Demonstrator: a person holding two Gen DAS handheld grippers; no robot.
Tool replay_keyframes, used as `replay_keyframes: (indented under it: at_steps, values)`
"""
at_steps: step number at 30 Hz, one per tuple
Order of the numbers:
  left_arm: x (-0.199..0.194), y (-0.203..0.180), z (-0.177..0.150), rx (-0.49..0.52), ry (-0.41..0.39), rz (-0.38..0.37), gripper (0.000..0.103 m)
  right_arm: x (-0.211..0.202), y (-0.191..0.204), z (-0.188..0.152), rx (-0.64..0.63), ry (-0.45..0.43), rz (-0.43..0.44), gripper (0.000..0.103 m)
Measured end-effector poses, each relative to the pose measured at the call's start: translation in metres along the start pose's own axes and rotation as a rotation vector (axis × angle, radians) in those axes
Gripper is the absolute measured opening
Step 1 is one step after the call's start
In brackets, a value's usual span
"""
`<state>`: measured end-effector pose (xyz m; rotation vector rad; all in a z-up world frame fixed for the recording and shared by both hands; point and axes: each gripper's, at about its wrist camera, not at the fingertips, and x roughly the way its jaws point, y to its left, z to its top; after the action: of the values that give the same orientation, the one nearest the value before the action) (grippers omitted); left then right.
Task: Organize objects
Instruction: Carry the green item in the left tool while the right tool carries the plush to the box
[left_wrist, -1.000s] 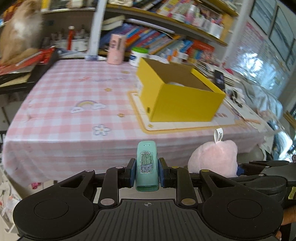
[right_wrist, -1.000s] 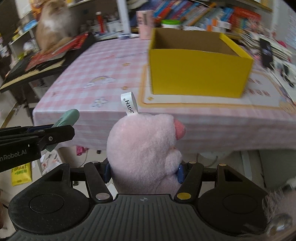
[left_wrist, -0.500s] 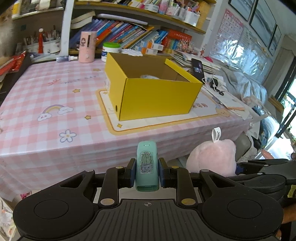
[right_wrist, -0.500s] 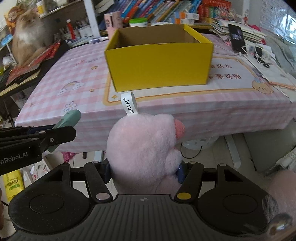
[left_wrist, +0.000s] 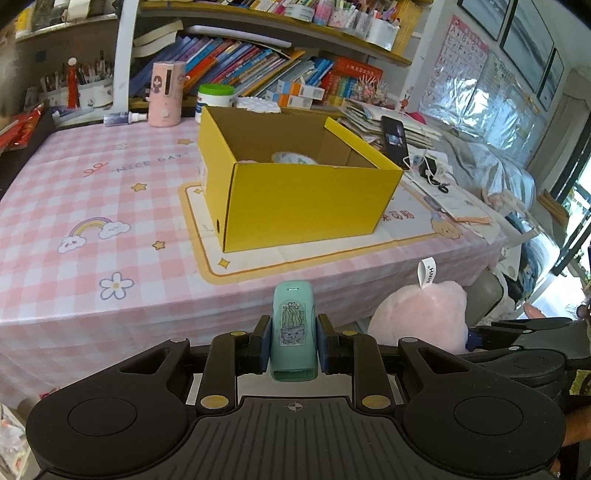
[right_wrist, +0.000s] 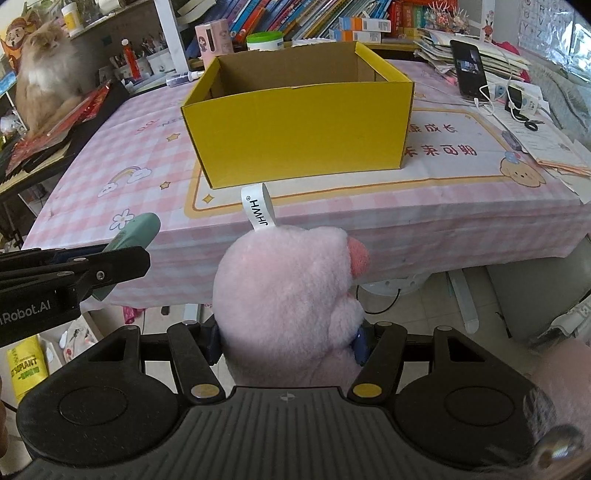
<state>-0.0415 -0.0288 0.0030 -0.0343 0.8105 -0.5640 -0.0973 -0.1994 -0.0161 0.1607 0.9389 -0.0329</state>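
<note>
Both claws are loaded. My left gripper (left_wrist: 293, 347) pinches a small mint-green device with a cactus sticker (left_wrist: 293, 328), its blue pads pressed flat on either side, the device standing upright between them. My right gripper (right_wrist: 290, 339) clamps a pink plush toy (right_wrist: 288, 291), the fur bulging out above the pads and a white tag (right_wrist: 258, 210) marked JHWH sticking up from its top. In the right wrist view the left gripper shows at the left edge with the green device poking out toward the table; in the left wrist view the plush sits low on the right, just beside my left claw.

Ahead of both, near the table's front edge, an open yellow cardboard box (left_wrist: 295, 199) rests on a cream mat with an orange border (left_wrist: 236, 266), which lies on a pink checked tablecloth (left_wrist: 92, 192). Something pale lies inside the box, too hidden to name. Neither held thing is over the box; both hang short of the table edge. A fluffy cat (right_wrist: 44, 70) sits at the far left.
</note>
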Motion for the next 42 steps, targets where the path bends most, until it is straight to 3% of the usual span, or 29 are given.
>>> replay_keyframes:
  at_steps: [11, 21, 29, 34, 42]
  values:
    - [0.022, -0.017, 0.025, 0.010, -0.025, 0.002, 0.023, 0.010, -0.027, 0.025, -0.004, -0.001, -0.005, 0.060]
    - [0.036, -0.038, 0.075, 0.039, -0.122, 0.016, 0.023, 0.013, -0.065, 0.073, 0.023, -0.055, 0.011, 0.060]
    - [0.059, -0.046, 0.124, 0.038, -0.207, 0.081, 0.023, -0.002, -0.093, 0.145, 0.024, -0.251, 0.045, 0.060]
    - [0.093, -0.038, 0.141, 0.010, -0.169, 0.153, 0.023, 0.000, -0.103, 0.194, -0.005, -0.345, 0.084, 0.060]
    - [0.138, -0.032, 0.144, 0.015, -0.079, 0.247, 0.023, 0.050, -0.100, 0.227, -0.053, -0.276, 0.155, 0.060]
